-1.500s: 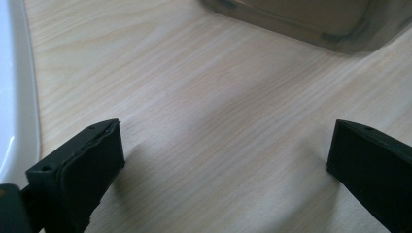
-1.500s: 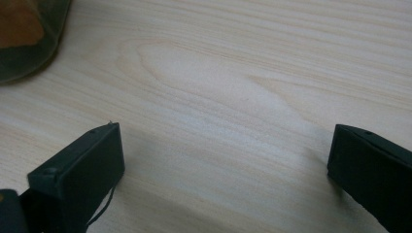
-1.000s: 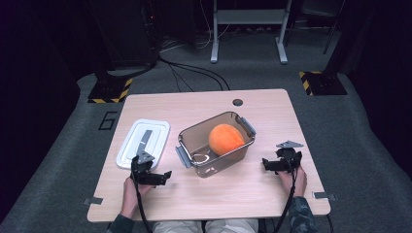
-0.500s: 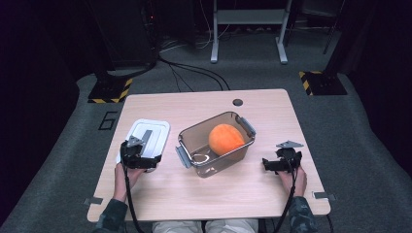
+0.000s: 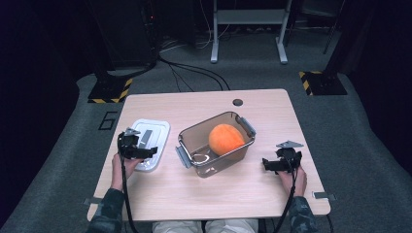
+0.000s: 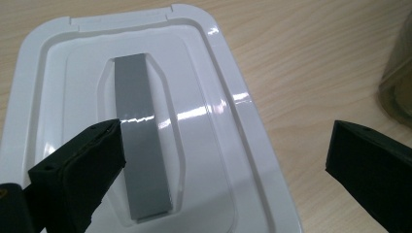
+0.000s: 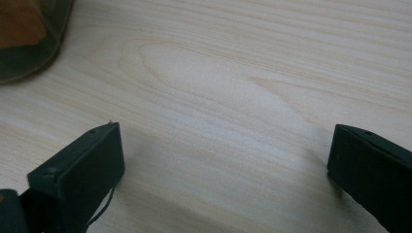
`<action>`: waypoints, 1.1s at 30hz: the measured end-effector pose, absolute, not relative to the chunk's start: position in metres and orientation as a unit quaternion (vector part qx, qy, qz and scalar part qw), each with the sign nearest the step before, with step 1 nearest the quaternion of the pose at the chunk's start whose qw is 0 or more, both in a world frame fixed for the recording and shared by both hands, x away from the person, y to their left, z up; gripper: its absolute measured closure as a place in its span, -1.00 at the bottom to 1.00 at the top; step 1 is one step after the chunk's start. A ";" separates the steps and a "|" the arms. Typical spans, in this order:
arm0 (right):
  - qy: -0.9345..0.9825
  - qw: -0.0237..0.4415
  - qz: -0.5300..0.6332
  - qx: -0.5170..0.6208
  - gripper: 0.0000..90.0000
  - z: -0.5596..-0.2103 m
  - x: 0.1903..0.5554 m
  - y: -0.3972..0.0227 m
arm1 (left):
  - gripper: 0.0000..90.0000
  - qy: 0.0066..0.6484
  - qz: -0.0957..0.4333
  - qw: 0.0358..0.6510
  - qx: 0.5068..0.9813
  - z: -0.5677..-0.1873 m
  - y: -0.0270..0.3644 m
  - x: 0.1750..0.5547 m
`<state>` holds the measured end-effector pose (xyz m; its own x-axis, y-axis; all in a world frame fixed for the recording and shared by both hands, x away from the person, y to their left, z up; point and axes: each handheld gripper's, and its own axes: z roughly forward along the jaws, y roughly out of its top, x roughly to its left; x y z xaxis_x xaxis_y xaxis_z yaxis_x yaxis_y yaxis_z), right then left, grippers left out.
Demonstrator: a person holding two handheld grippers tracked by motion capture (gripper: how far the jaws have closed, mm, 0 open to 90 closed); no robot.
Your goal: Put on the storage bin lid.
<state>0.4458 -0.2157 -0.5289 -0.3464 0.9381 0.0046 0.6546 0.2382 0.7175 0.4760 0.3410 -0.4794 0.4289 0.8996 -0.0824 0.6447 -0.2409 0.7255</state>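
Note:
A white plastic lid with a grey strip handle lies flat on the left of the wooden table. My left gripper hovers open just over the lid's near end. In the left gripper view one jaw is above the handle and the other is past the lid's right edge. A tinted clear container stands mid-table with an orange ball inside. To the right of the container my right gripper is held open above bare wood, with the container's corner off to its upper left.
A small dark round hole sits near the table's far edge. Cables and equipment stands with yellow-black striped bases are on the floor behind. Bare wood lies in front of the container and along the near edge.
My left gripper has moved away from me and to the left, from the table in front of the lid to above the lid's near end. The right gripper has stayed put.

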 end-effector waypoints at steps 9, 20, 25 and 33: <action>0.756 0.220 0.320 0.527 -1.00 -0.529 0.446 -0.216 | -0.95 0.523 0.183 0.349 0.756 -0.486 0.350 0.497; 0.756 0.220 0.320 0.526 -1.00 -0.529 0.446 -0.216 | -0.92 0.547 0.178 0.328 0.749 -0.496 0.355 0.518; 0.756 0.220 0.320 0.526 -1.00 -0.529 0.446 -0.216 | -0.80 0.548 0.178 0.323 0.751 -0.499 0.357 0.521; 0.756 0.220 0.321 0.526 -1.00 -0.529 0.446 -0.216 | -0.15 0.552 0.202 0.301 0.751 -0.502 0.358 0.521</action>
